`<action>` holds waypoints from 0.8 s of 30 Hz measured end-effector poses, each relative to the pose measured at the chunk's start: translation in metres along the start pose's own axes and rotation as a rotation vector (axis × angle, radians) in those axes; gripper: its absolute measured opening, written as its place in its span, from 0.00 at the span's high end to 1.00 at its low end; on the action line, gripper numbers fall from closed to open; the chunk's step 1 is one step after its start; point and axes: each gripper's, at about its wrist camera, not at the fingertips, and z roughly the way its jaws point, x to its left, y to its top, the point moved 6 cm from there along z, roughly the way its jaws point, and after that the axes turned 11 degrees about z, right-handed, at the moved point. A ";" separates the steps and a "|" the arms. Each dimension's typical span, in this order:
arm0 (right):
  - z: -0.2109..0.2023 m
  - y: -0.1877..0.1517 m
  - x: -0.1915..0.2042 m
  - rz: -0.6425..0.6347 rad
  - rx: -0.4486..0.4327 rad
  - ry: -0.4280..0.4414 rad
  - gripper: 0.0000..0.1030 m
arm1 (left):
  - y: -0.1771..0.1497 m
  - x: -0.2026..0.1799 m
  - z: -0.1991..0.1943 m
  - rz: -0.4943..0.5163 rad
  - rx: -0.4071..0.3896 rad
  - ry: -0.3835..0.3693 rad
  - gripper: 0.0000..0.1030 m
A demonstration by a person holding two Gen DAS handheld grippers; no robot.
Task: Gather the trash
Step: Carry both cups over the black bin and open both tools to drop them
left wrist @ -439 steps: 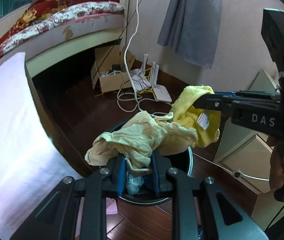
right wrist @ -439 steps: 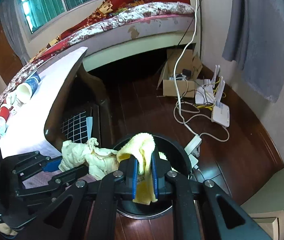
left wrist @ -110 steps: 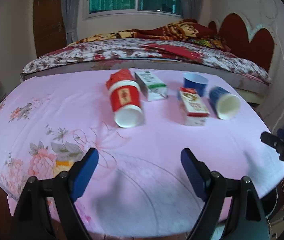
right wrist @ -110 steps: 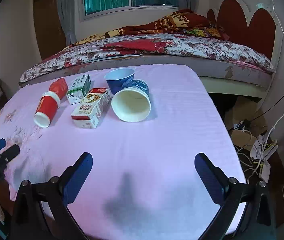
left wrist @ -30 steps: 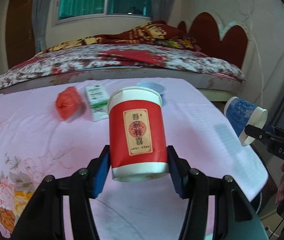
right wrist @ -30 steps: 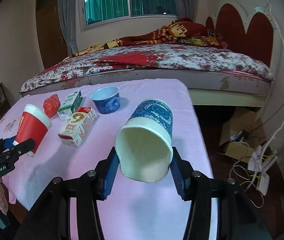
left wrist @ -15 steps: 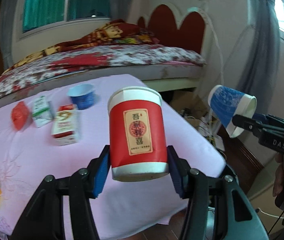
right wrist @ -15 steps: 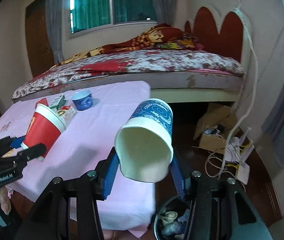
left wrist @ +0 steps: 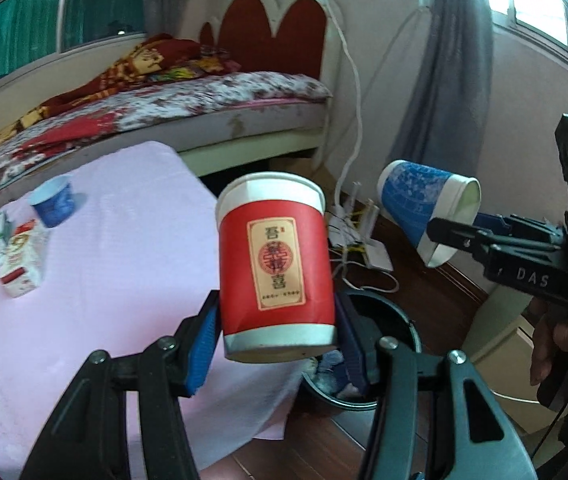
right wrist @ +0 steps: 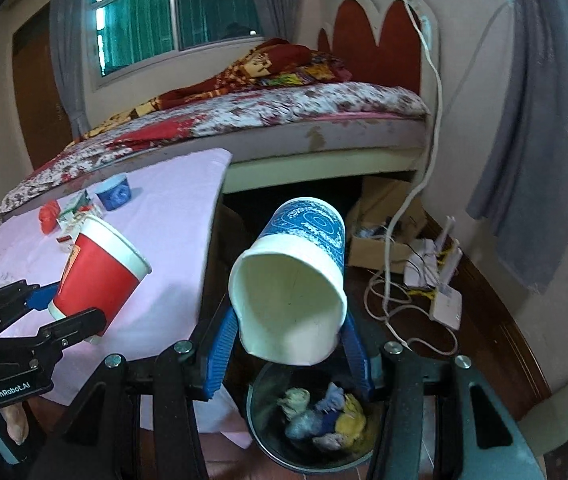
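A bed with a floral mattress (right wrist: 284, 116) stands behind the pink-clothed surface (left wrist: 95, 264); the left claw (left wrist: 277, 328) grips an upside-down red paper cup (left wrist: 275, 264); the right claw (right wrist: 290, 344), at three o'clock of it, clamps a tilted blue paper cup (right wrist: 296, 276) above the round black trash bin (right wrist: 267, 440) holding crumpled rags.

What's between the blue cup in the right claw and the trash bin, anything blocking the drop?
Nothing visible. The blue cup hangs in the right claw just above the trash bin, whose mouth is open, with only crumpled rags in its bottom. The pink tablecloth edge lies to the left, off the path.
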 end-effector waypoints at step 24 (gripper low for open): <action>-0.009 -0.082 -0.113 0.060 0.111 -0.080 0.49 | -0.034 -0.115 0.040 0.100 0.129 -0.181 0.46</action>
